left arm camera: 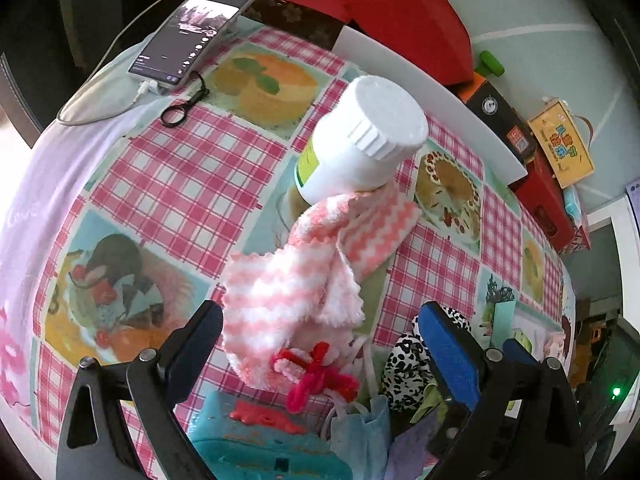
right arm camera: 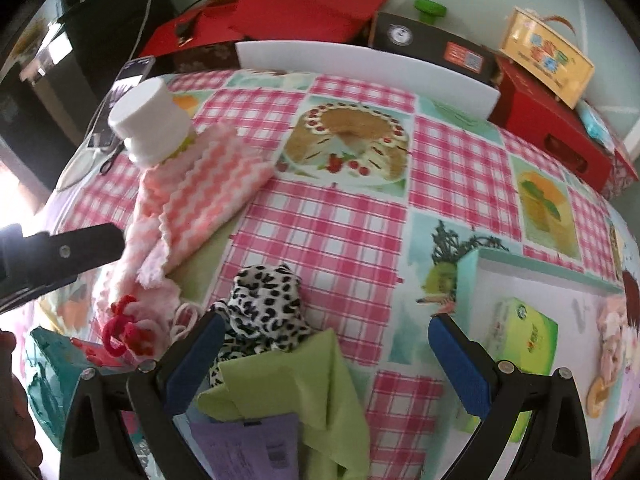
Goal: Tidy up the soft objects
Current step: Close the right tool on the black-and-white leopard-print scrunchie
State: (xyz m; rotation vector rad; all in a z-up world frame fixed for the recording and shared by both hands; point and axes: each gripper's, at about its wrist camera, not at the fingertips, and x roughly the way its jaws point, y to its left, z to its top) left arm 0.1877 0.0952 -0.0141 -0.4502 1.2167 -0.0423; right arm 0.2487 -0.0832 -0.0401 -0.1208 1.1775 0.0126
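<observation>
Both grippers hung released: the left gripper [left arm camera: 320, 344] by the pink-and-white zigzag fleece cloth [left arm camera: 296, 296], the right gripper [right arm camera: 326, 344] over bare checked tablecloth [right arm camera: 340, 232]; a white plastic bottle [left arm camera: 360, 140] hid the cloth's far end.

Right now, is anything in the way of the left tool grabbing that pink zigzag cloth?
Nothing stands between the open left tool and the pink zigzag cloth, but a white bottle sits on its far end.

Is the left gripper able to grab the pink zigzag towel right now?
Probably yes. The left gripper is open, and the pink zigzag towel lies right between its fingers with nothing in front. The white bottle rests on the towel's far end, though, so pulling might tip it.
</observation>
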